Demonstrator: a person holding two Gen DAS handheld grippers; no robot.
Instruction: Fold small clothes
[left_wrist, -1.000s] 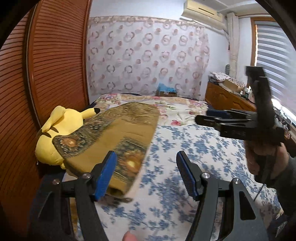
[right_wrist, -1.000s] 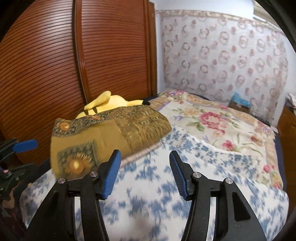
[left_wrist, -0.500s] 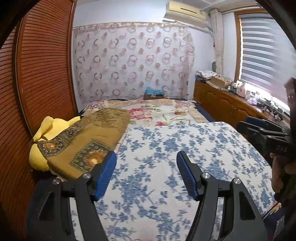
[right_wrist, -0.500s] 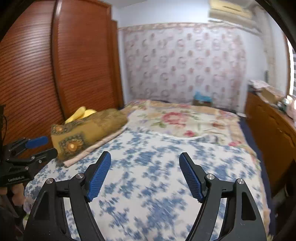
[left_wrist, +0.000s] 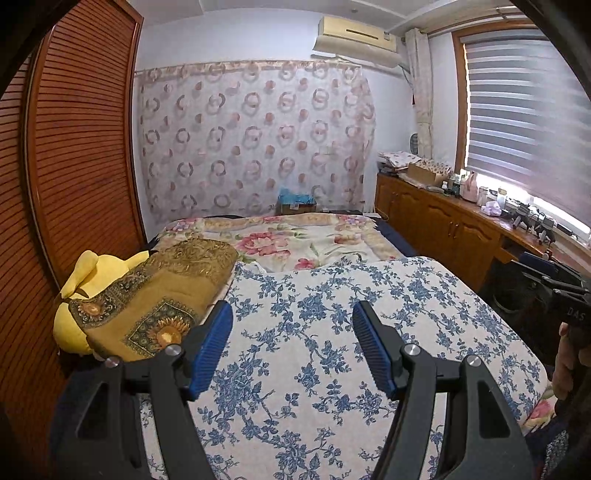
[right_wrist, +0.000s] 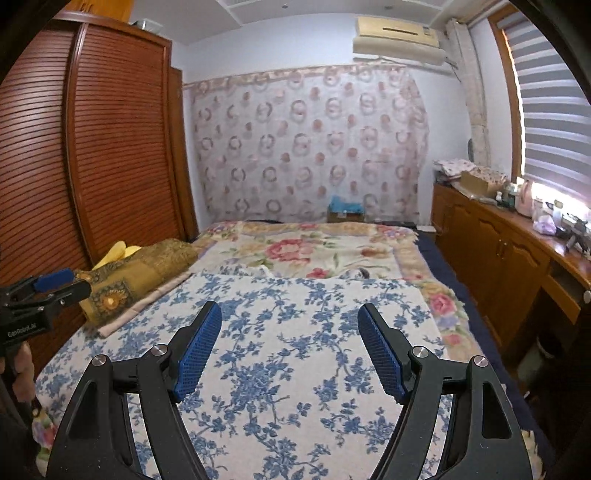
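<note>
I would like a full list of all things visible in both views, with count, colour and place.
cloth: one, mustard, folded, bed's left edge
plush: one, yellow, under the cloth
blue sheet: one, white and blue, near half of bed
rose blanket: one, cream, far half
wardrobe: one, brown, left
curtain: one, pink rings, far wall
cabinet: one, wooden, right
left tongs: open
right tongs: open

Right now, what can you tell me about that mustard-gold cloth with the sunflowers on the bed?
The gold cloth looks folded into a thick, soft bundle of woven-looking fabric, with dark patterned borders and sunflower squares. It lies at the bed's left edge, partly over a yellow plush toy, beside the blue-flowered cover. Neither claw touches it.
</note>
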